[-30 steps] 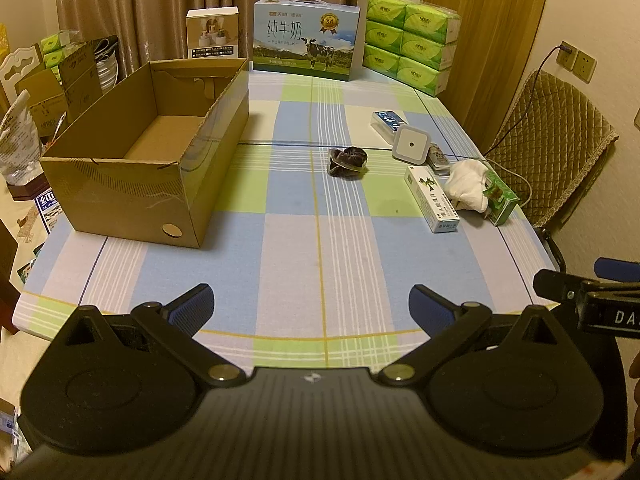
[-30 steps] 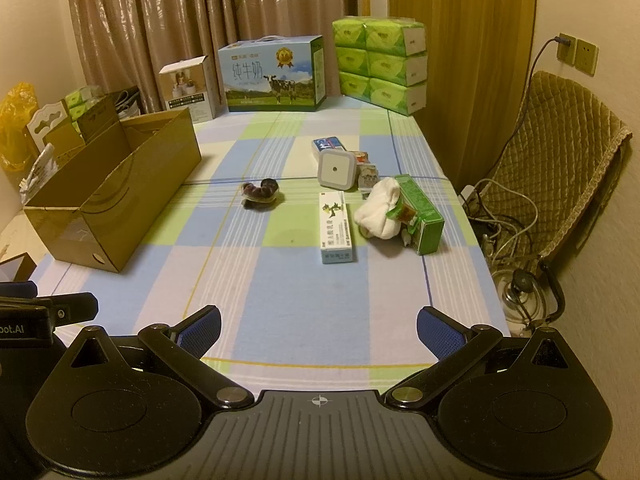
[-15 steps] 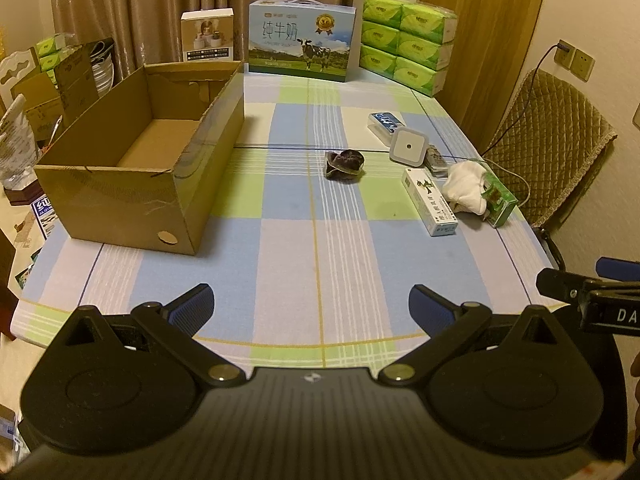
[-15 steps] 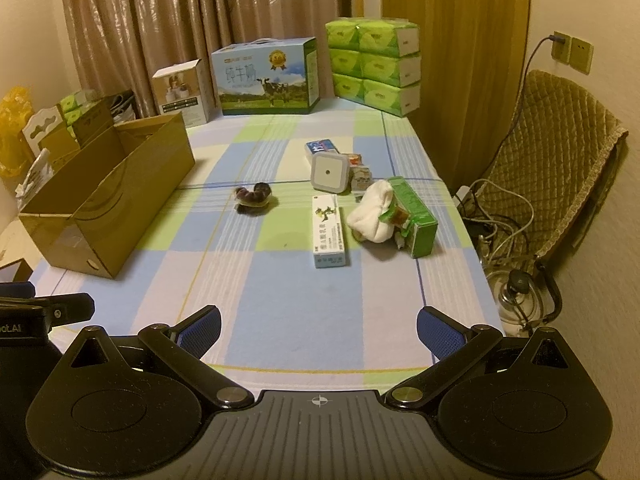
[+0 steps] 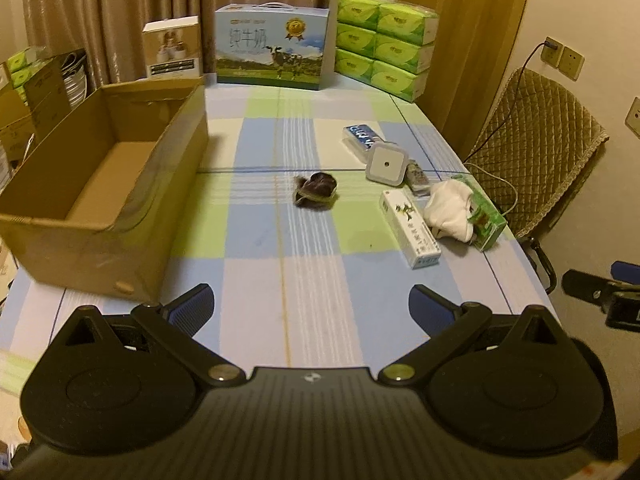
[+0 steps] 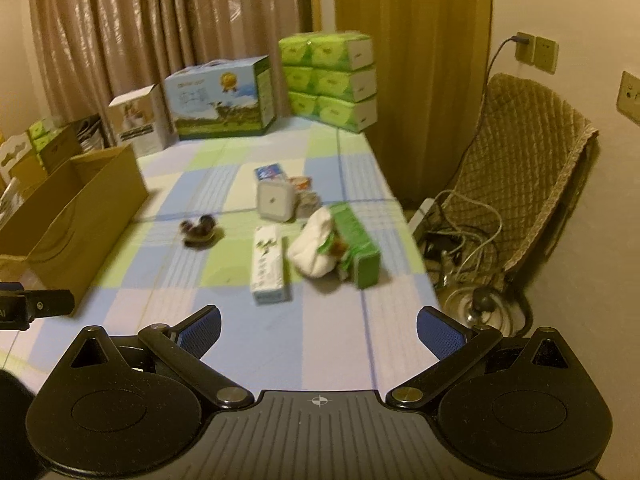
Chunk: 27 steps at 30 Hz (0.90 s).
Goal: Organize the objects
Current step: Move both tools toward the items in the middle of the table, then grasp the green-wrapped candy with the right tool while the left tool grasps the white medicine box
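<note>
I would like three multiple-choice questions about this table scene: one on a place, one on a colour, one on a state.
1. Where is the white cloth?
A. in the cardboard box
B. against the green carton
C. on the chair

2. What colour are the stacked tissue packs?
A. green
B. red
C. black

3. How is the cardboard box?
A. taped shut
B. full
C. open and empty

Answers:
1 B, it lies against the green carton.
2 A, their wrapping is green.
3 C, its bare floor shows.

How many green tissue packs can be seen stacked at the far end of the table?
6 show in the stack, in three layers of two: top, middle, bottom. More packs may be hidden behind them.
</note>
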{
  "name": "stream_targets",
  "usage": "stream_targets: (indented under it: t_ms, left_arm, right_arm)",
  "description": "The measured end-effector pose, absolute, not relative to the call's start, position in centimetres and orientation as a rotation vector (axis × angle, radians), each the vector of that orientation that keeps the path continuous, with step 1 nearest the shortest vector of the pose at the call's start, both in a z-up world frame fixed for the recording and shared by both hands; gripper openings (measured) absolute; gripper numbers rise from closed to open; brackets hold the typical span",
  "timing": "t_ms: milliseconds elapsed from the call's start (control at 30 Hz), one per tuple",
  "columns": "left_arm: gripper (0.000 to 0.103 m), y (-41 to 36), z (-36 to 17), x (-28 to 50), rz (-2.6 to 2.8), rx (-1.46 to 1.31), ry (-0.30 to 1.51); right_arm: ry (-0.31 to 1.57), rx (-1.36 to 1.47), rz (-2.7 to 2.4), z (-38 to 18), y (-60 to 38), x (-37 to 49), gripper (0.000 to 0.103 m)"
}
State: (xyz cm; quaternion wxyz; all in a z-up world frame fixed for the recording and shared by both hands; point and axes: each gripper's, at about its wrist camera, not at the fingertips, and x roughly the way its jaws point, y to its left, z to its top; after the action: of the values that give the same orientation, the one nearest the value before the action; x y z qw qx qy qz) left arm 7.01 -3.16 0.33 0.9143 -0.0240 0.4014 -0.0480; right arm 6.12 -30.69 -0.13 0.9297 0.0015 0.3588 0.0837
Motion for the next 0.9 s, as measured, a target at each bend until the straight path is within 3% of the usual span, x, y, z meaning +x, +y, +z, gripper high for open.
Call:
stream_targets:
  t_ms: [367,733,900]
  left_arm:
    - [0.102,-6.9,-2.2,12.9,-0.164,0.006,0.843]
    - [0.098,-9.6,-5.5,18.9,-0.237,0.013,0.850]
    - [0.098,-10.7,-6.7,20.7,-0.256,0.030,0.851]
  right_arm:
    - [0.687,-0.174,0.256,-1.6,-32.1,11.3,0.101]
    - [0.661,-0.466,0.451,-7.3,-30.6,16.6,0.066]
    - [0.645,-0.588,0.477,-10.0,-29.3,18.7,0.057]
